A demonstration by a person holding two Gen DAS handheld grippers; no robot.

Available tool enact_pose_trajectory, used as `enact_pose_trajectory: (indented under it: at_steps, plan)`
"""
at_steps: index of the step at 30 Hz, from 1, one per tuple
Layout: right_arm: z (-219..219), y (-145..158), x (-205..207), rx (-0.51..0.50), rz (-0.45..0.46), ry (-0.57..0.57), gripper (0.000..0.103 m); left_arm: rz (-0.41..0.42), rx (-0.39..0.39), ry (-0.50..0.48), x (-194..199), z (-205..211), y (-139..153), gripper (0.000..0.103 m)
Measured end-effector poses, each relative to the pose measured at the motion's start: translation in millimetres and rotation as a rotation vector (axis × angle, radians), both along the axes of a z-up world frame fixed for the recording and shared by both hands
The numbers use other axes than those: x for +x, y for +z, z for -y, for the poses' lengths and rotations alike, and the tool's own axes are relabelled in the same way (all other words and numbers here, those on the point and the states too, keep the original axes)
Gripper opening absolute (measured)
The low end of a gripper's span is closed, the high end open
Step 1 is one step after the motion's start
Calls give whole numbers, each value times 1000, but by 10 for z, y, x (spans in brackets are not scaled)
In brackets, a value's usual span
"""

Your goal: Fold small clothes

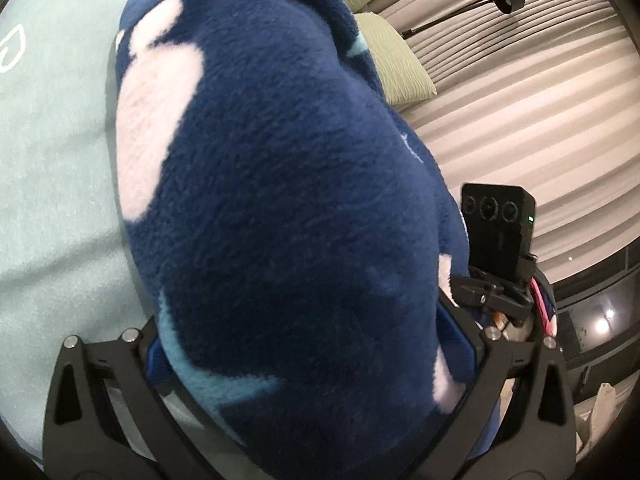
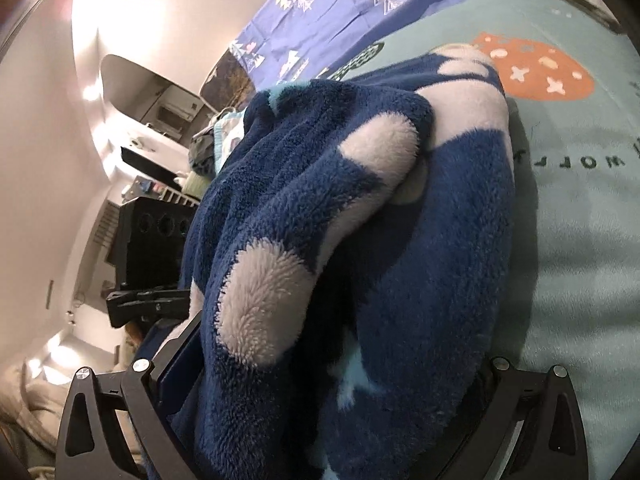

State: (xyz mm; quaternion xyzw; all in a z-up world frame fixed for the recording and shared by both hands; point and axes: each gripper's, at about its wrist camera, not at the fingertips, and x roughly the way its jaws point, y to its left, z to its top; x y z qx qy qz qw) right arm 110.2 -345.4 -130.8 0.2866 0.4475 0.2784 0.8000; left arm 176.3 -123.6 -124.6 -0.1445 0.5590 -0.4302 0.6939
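Nearest the left wrist camera, the left gripper [image 1: 316, 364] has its fingers spread wide around a thick bunch of the navy fleece garment [image 1: 280, 184], which fills the gap between them; the right gripper [image 2: 340, 392] grips another bunch of the same fleece just as widely. The garment hangs bunched over the pale teal blanket [image 1: 48, 168], apparently partly lifted. To fold well, draw both grips apart until the fleece hangs flat, then lay one edge squarely over the other. Beyond lie a green pillow [image 1: 400, 68] and striped curtains
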Motion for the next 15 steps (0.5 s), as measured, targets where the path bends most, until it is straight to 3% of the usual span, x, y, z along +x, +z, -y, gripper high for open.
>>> enact_pose_trajectory:
  at_steps: [5,9,15]
  plan:
    - [18,181,-167,-21,34,-55,74,134,44,24,-185,1,252,90]
    - [-112,521,-438,-154,122,-93,68,244,38,21,-400,-35,525,86]
    - [-196,1016,-853,-209,255,-141,66,358,-18,6,-685,-140,1031,86]
